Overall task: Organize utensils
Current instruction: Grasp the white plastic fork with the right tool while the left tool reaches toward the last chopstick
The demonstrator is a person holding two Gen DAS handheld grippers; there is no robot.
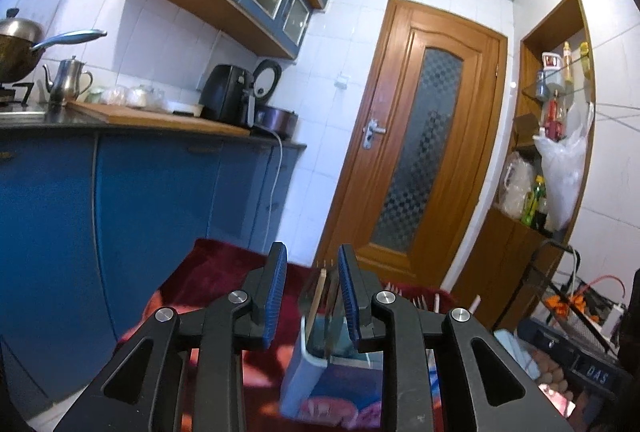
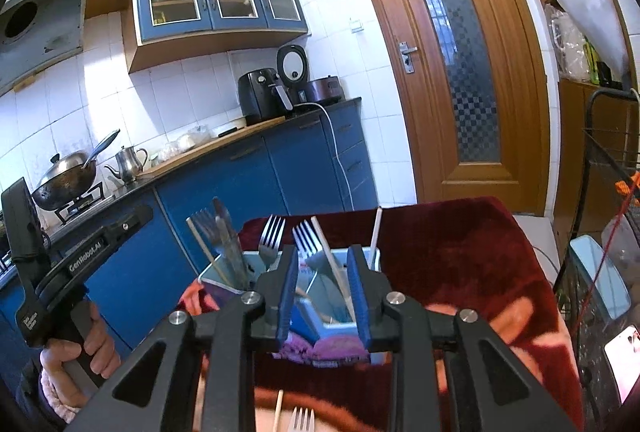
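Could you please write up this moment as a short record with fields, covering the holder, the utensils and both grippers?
surface: dark red plush cloth
holder: light blue plastic utensil box with compartments, standing on the cloth
in holder: silver metal forks, a knife, pale chopsticks and a white straw-like stick, all upright or leaning
not yet stored: a silver fork and a pale stick lying on the cloth, nearest the camera
left gripper: open, empty, above the box
right gripper: open, empty, facing the box
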